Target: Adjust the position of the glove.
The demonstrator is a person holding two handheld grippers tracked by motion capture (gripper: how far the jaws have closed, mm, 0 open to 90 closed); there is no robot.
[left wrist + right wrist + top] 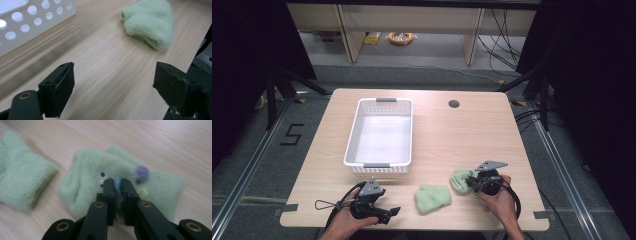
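At the table's near edge, a person's left gripper [384, 212] hovers, jaws apart, beside a folded fuzzy green sock [432, 198]; the white perforated basket [354, 131] waits beyond. Left gripper view: the sock [150, 22] lies ahead, untouched. Right gripper view: the right gripper [117, 185], jaws together, pinches a second fleecy sock [85, 177], likely for lifting.

Pale green socks [432, 198], white basket [380, 132], light wood table [462, 135].

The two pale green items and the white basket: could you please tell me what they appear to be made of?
The pale green fuzzy items look like soft fleece or knitted wool, given the nappy pile. The white perforated basket looks like glossy moulded plastic, with round holes and a smooth sheen.
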